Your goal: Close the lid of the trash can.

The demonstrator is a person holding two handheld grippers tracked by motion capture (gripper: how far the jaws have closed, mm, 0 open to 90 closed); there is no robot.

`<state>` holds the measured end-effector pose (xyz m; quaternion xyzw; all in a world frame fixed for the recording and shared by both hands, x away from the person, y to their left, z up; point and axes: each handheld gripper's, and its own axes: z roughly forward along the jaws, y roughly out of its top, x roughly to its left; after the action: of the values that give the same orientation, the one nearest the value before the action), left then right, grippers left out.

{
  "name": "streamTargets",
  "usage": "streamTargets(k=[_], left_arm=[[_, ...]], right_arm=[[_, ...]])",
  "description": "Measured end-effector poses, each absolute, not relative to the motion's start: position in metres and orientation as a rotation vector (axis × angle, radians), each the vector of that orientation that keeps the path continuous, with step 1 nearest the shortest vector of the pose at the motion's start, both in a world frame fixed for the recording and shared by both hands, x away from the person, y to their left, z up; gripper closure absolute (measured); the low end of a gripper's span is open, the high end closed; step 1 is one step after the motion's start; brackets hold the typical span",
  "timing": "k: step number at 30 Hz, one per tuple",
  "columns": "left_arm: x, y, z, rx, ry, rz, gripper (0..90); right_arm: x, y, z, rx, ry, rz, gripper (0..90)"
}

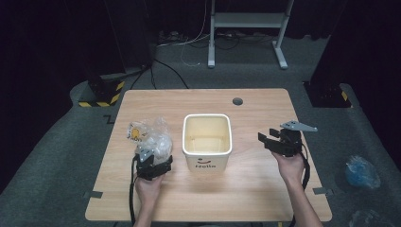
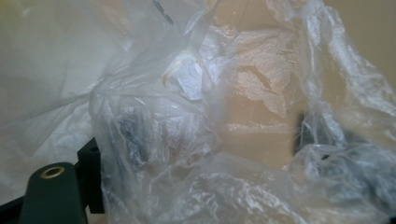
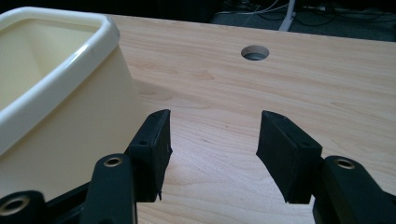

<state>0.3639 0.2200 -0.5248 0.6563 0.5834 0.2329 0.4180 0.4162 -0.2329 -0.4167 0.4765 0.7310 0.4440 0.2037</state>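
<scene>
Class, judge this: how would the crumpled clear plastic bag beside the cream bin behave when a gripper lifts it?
The crumpled clear plastic bag is thin, creased film, so it would probably sag and reshape rather than hold its form. It looks light for its bulk. Its glossy folds may slip between the jaws of the left gripper unless well bunched.

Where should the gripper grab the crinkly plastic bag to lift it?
Best guess: pinch a bunched fold at the top of the bag, coming from the near side. The loose film stands up in crumpled ridges there, thin enough for jaws to close on.
</scene>
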Motion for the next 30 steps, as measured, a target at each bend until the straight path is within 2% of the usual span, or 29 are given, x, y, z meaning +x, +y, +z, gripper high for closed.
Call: streamTargets(k=[30], left_arm=[[0.364,0.219,-0.525,1.657,1.462,0.601,17.3]], right_arm=[[0.415,-0.241,-0.459,1.393,2.037,1.179,43.8]])
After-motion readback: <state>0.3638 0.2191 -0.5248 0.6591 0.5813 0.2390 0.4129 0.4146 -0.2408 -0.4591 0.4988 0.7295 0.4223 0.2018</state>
